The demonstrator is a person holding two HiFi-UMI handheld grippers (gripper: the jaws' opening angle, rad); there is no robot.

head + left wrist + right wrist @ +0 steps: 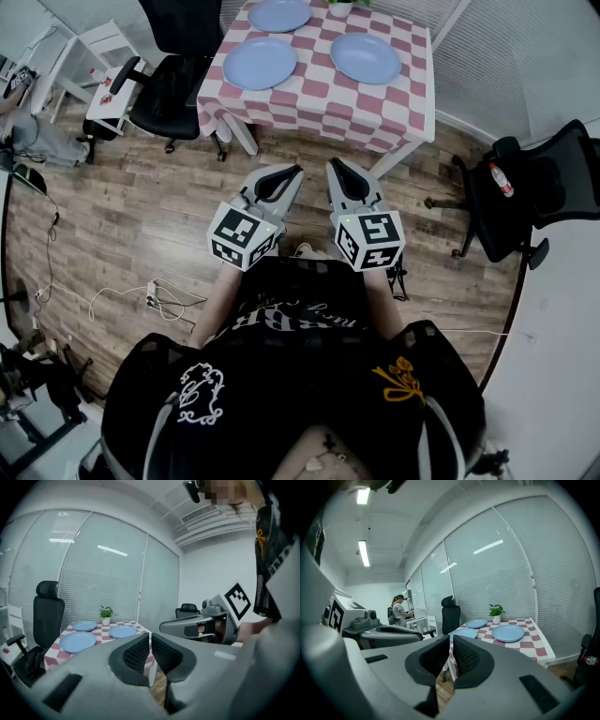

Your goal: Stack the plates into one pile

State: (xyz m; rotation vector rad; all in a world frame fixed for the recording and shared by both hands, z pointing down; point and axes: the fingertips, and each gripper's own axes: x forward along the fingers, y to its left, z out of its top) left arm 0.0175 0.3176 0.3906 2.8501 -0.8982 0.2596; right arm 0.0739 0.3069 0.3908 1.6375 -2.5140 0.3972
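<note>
Blue plates (260, 63) lay spread singly over the checked table (309, 98), nothing piled yet.
Well short of it, the left gripper (292, 171) and right gripper (335, 165) hung side by side, jaws closed on nothing, likely just carried before an approach.

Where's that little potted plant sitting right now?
In the right gripper view, the potted plant stands at the far edge of the checkered table, by the window blinds, just right of the farthest blue plate.

My shirt (309, 375) is black with white and gold prints. My left gripper (292, 172) and right gripper (335, 167) are grey, black-padded, with black-and-white marker cubes (242, 236).
</note>
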